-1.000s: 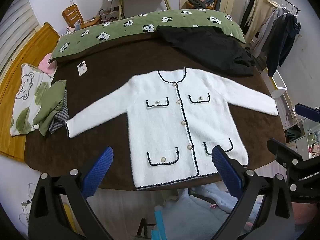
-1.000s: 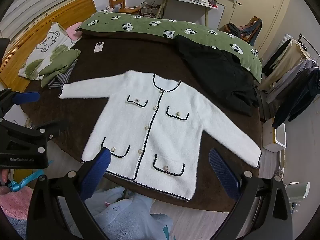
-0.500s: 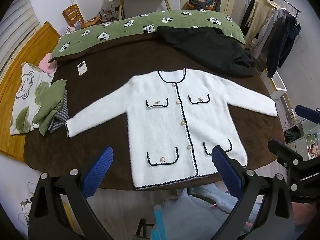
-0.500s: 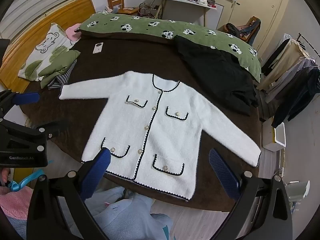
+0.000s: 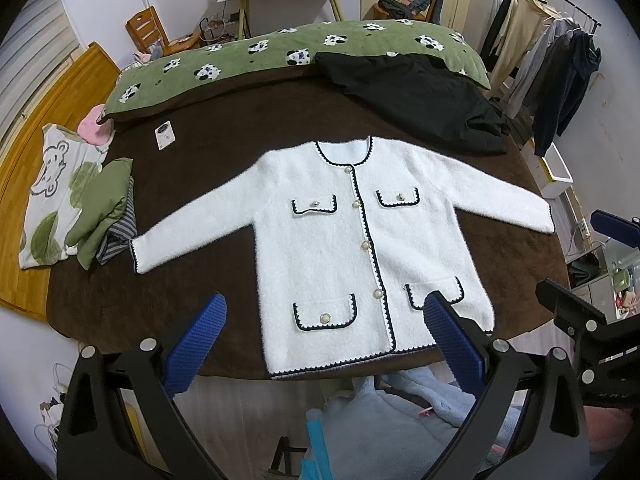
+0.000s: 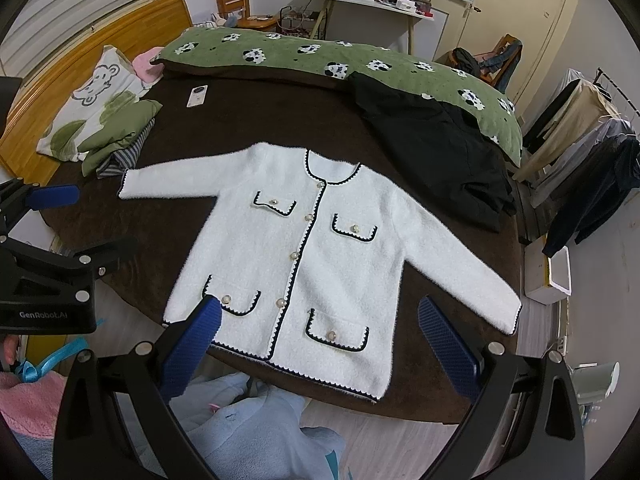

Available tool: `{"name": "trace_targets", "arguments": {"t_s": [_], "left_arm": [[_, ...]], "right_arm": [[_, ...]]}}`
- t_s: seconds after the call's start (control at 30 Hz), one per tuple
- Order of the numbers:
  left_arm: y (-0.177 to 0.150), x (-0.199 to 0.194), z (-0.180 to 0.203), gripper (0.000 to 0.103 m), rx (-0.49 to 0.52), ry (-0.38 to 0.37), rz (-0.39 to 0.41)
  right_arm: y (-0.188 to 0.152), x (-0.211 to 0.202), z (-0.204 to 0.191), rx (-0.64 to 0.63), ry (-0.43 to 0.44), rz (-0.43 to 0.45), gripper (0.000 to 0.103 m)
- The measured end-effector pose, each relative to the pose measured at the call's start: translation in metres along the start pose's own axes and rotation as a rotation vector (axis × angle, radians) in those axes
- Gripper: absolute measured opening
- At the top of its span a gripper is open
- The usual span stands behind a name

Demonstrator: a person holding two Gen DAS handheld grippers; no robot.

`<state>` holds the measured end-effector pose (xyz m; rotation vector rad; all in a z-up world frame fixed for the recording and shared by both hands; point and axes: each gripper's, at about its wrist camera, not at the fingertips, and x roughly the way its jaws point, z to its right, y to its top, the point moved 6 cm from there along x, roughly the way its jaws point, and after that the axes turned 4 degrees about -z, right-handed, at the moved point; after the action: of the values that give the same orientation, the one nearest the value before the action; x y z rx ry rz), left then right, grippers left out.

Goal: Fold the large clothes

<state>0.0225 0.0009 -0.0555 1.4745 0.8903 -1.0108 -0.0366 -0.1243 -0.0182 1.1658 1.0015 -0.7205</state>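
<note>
Fluffy white black-trimmed cardigan (image 5: 360,248) flat, unmoved since a second ago on brown bed cover (image 5: 208,184); both grippers (image 5: 326,344) (image 6: 316,340) wide, empty. Folding unstarted.

Left claw (image 5: 324,344), right claw (image 6: 316,344): both spread wide, empty, side by side.

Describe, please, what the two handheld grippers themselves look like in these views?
Both the left gripper and right gripper have black angular frames with silver screws and blue ribbed fingers. White "GenRobot.AI" lettering marks the left one's body, seen from the right wrist view.
</note>
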Motion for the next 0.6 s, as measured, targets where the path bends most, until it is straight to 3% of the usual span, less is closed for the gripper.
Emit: {"name": "trace_targets", "arguments": {"t_s": [0.6], "left_arm": [[-0.0003, -0.0003, 0.0, 0.097, -0.002, 0.001, 0.001]], "right_arm": [[0.0004, -0.0052, 0.0016, 0.012, -0.005, 0.02, 0.097]]}}
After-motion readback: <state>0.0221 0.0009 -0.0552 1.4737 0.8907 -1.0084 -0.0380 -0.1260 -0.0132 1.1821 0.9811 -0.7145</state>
